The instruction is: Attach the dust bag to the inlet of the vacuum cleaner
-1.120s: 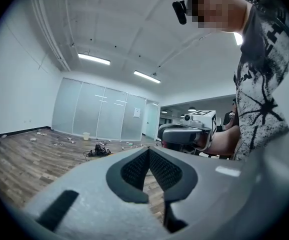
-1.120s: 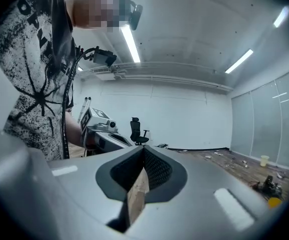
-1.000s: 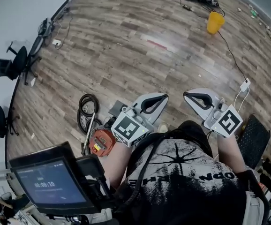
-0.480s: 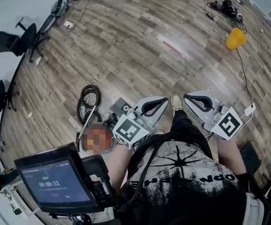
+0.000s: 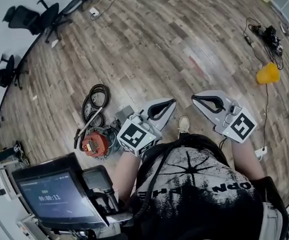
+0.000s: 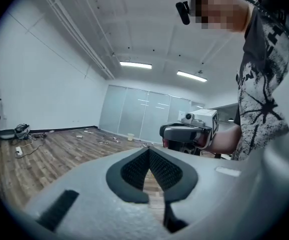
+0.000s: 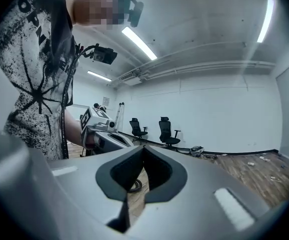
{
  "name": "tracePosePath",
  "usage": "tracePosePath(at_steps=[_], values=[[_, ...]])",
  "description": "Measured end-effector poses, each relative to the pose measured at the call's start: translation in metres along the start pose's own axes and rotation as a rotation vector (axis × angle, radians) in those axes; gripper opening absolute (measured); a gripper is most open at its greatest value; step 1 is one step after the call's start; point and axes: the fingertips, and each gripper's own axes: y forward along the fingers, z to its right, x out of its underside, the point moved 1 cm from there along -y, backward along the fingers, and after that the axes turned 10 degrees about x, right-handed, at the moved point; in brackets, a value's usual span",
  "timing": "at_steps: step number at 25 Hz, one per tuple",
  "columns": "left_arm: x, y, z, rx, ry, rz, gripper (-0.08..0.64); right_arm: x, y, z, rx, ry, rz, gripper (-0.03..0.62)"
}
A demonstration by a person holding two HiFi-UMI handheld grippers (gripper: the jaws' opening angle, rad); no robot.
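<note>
Across the brown wood-plank floor [image 5: 149,39], the biggest hazard, as I judge it, is underfoot. The low vacuum cleaner with a round red-orange body [image 5: 95,144] sits among loose parts, and the coiled black hose [image 5: 95,98] lies just beyond the vacuum cleaner, so a careless step could snag a loop or kick the machine. Next, the grey left gripper [image 5: 170,104] hangs near the vacuum cleaner, clenched on nothing. The grey right gripper [image 5: 196,98], farther from the vacuum cleaner, is likewise clamped empty, so reaching down with the jaws closed would only shove things about. Smallest is the dust bag, which I cannot pick out for certain. A flat grey piece [image 5: 126,114] just beside the vacuum cleaner may be it, and taking the wrong part for it would waste the grasp.
</note>
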Motion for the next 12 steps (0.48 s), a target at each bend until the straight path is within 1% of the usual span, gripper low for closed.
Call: tracePosePath(at_steps=[5, 9, 12], values=[[-0.014, 0.010, -0.024, -0.112, -0.004, 0.013, 0.000, 0.002, 0.014, 0.032, -0.102, 0.035, 0.007, 0.003], [-0.020, 0.000, -0.043, -0.204, -0.022, 0.034, 0.000, -0.007, 0.046, 0.040, -0.199, 0.033, 0.030, 0.003], [-0.020, -0.017, -0.057, -0.275, -0.036, 0.043, 0.000, -0.011, 0.073, 0.037, -0.272, 0.025, 0.040, 0.003]])
